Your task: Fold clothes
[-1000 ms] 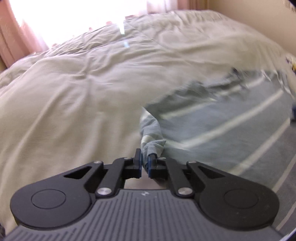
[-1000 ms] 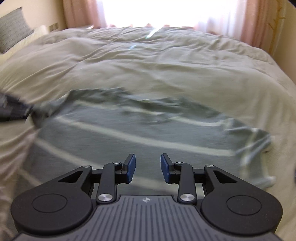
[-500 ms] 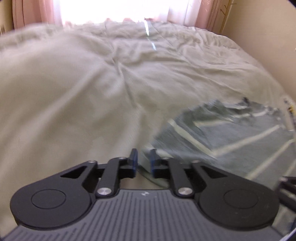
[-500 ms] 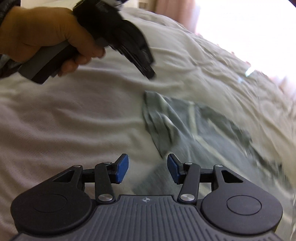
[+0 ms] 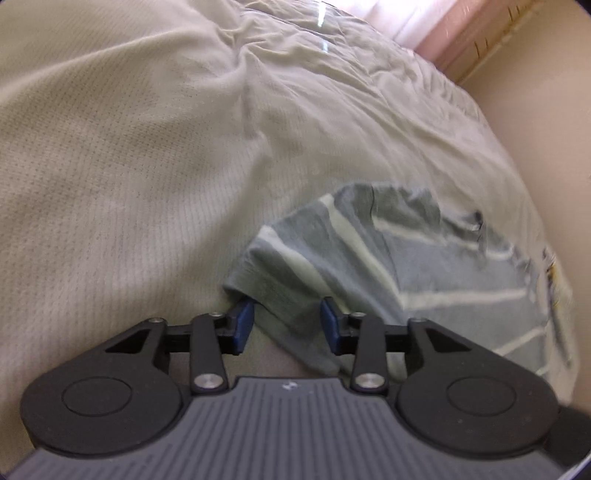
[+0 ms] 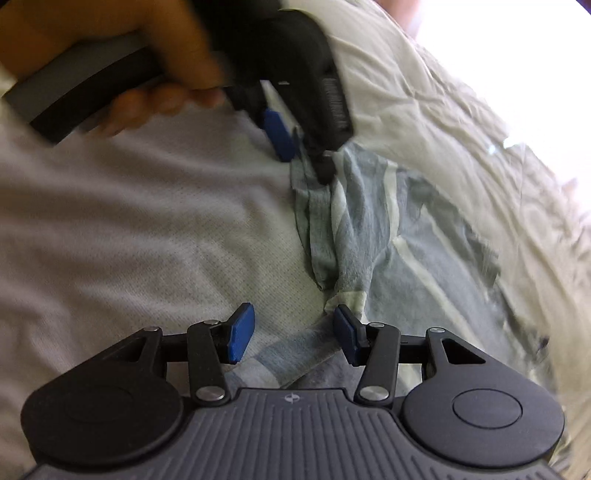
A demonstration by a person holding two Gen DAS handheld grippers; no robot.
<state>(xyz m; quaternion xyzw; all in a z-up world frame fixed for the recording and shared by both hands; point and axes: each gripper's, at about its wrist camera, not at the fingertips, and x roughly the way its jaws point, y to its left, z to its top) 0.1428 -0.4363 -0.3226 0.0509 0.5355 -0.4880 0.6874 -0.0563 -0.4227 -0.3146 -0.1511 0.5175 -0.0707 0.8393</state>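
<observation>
A grey garment with pale stripes (image 5: 406,266) lies spread on the beige bed cover (image 5: 129,166). My left gripper (image 5: 287,321) is open, its jaws standing on either side of the garment's near edge. My right gripper (image 6: 293,332) is open, with a corner of the same garment (image 6: 369,236) lying between its jaws. In the right wrist view the left gripper (image 6: 301,151) shows at the top, held by a hand (image 6: 155,59), its tips at the garment's far corner.
The bed cover (image 6: 129,240) is wrinkled and fills most of both views. A beige wall (image 5: 535,110) runs along the bed's right side. Pink curtains (image 5: 461,33) and a bright window are behind the bed.
My left gripper has let go of the garment's corner and opened. Both grippers have swung and dropped low to the garment's edge, which now lies flat on the bed.
</observation>
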